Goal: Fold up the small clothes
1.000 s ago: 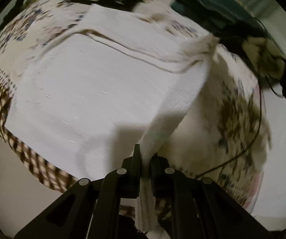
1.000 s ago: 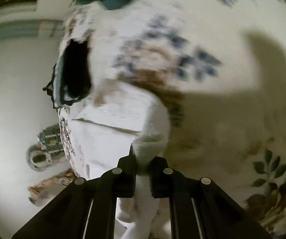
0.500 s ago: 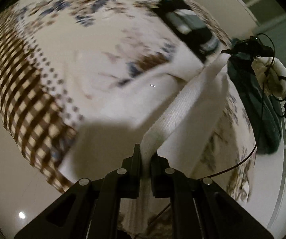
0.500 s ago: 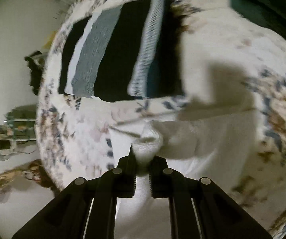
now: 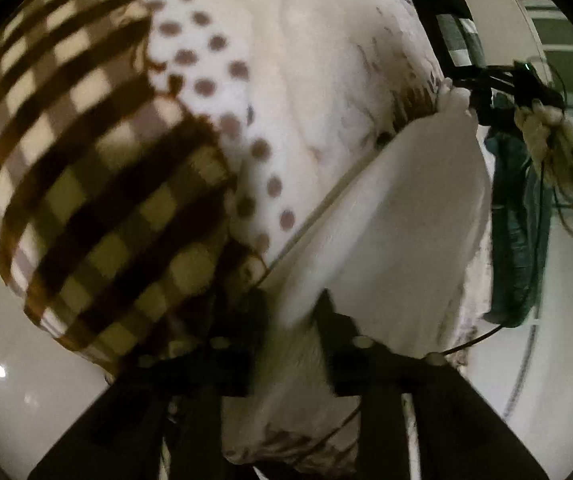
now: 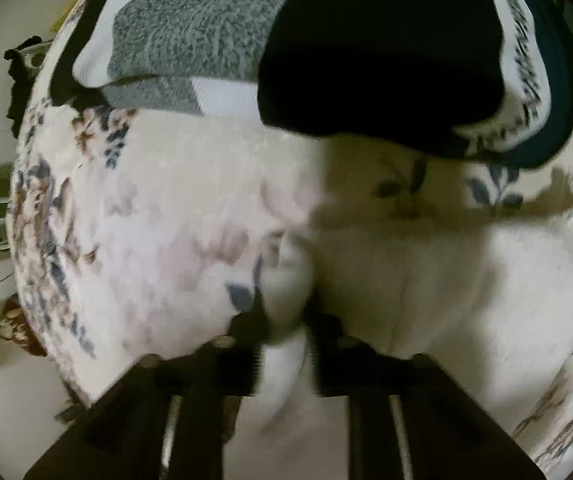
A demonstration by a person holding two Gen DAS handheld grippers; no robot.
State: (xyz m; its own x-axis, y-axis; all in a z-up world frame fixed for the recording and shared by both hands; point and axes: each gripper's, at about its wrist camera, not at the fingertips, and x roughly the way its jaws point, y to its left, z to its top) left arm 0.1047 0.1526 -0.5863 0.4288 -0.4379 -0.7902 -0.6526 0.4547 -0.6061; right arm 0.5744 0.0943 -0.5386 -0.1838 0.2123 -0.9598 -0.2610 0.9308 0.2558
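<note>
A white knitted garment [image 5: 406,216] hangs stretched between my two grippers above a floral bed cover [image 5: 318,80]. My left gripper [image 5: 290,312] is shut on one corner of it; the cloth runs up and right from the jaws to the right gripper [image 5: 482,92] at the far end. In the right wrist view my right gripper [image 6: 286,316] is shut on a bunched white corner, and the garment [image 6: 446,280] spreads to the right over the cover [image 6: 166,220]. Both views are blurred by motion.
A folded black, grey and white striped knit [image 6: 326,40] lies on the cover ahead of the right gripper; it also shows in the left wrist view [image 5: 454,36]. A brown checked and dotted border [image 5: 86,160] is at left. A teal cloth [image 5: 522,224] lies at the bed's right edge.
Both grippers have swung on with the white garment still held. The left view now faces the checked border; the right gripper has moved closer to the striped knit.
</note>
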